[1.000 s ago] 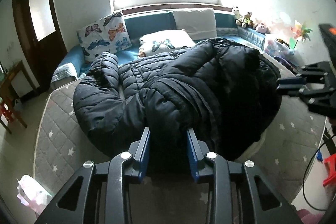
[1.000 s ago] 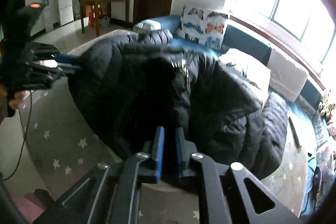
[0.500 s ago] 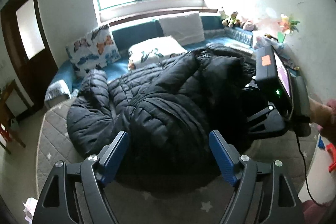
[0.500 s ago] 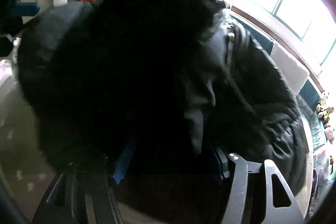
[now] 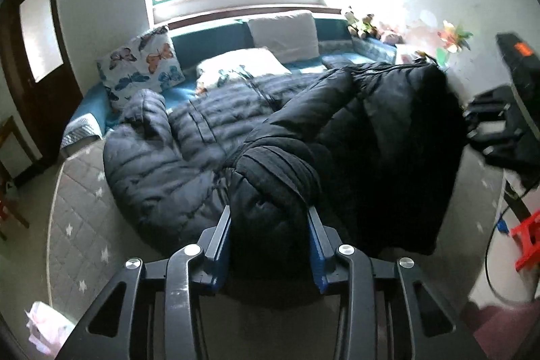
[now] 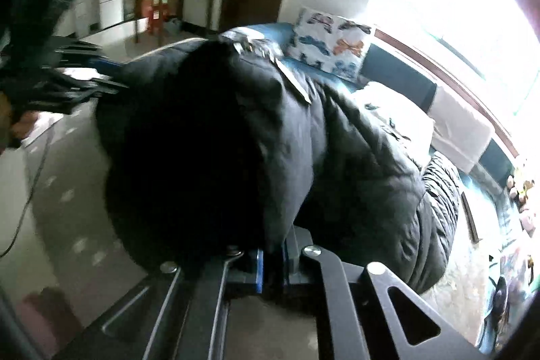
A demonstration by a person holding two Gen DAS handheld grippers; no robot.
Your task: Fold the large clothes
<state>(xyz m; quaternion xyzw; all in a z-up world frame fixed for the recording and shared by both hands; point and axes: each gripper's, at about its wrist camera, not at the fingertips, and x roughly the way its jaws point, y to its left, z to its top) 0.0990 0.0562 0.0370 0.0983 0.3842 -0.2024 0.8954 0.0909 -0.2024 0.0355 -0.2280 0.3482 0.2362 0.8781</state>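
Observation:
A large black puffer jacket [image 5: 236,137] lies bunched on a grey star-quilted mat [image 5: 77,211]. My left gripper [image 5: 270,225] is closed on a thick fold of a sleeve, its blue pads pressed against both sides. My right gripper [image 6: 271,255] is shut on the jacket's edge and holds it lifted; the dark fabric [image 6: 209,157] drapes over the fingers and hides their tips. The right gripper also shows at the right edge of the left wrist view [image 5: 499,123], beside the raised flap [image 5: 411,157].
A blue sofa [image 5: 209,39] with a butterfly cushion [image 5: 141,63] and white pillows stands behind the mat under the window. A dark door [image 5: 30,56] is at left. A red stool [image 5: 526,242] and a cable are at right. Plush toys sit on the sofa corner.
My left gripper was open wide half a second ago and has closed on the sleeve fold. My right gripper has closed on the jacket edge and lifted it.

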